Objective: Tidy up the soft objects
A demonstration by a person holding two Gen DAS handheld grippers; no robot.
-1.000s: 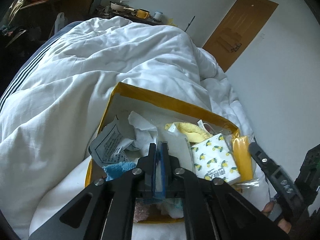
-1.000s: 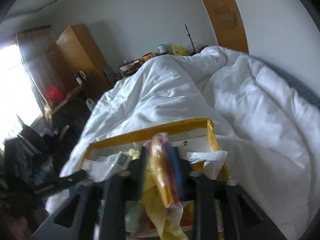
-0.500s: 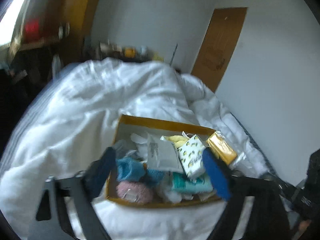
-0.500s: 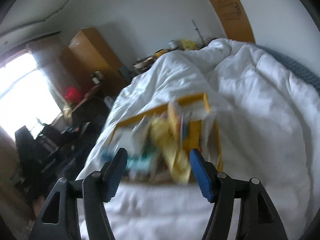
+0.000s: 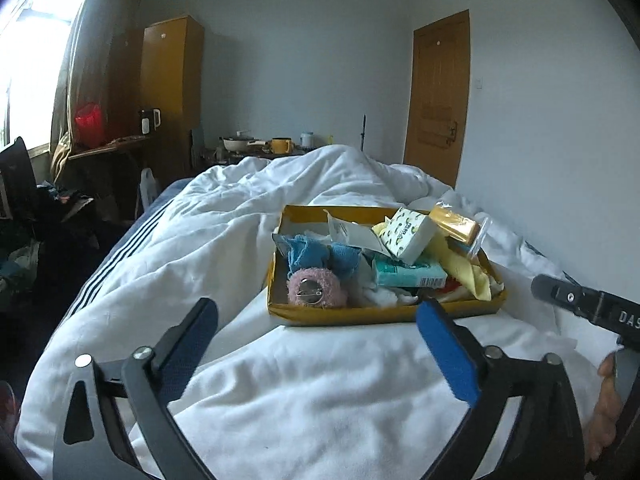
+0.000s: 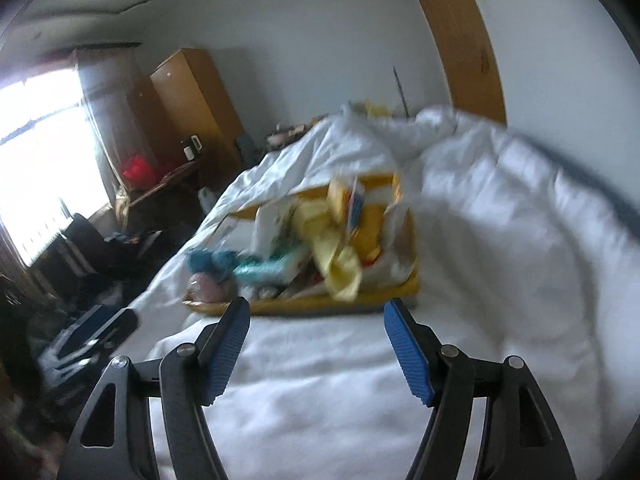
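right wrist view motion-blurred, yellow box point(image 6: 352, 304) contents smeared, right gripper point(image 5: 592, 308) cut off

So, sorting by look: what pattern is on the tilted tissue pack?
Tissue pack: white with small yellow lemons; clearest in left wrist view.

1. Setting: bedroom in a lived-in home.
2. Bed with a rumpled white duvet point(image 5: 248, 240) fills the foreground; striped blue sheet edge point(image 5: 120, 248) shows at its left side.
3. Wooden wardrobe point(image 5: 172, 92) stands against the far wall, wooden door point(image 5: 438, 96) to its right.
4. Curtained window point(image 5: 36, 40) at left, daylight coming in.
5. Side table carries a kettle point(image 5: 150, 120); a pot point(image 5: 239, 143) and yellow mug point(image 5: 281, 145) sit behind the bed.
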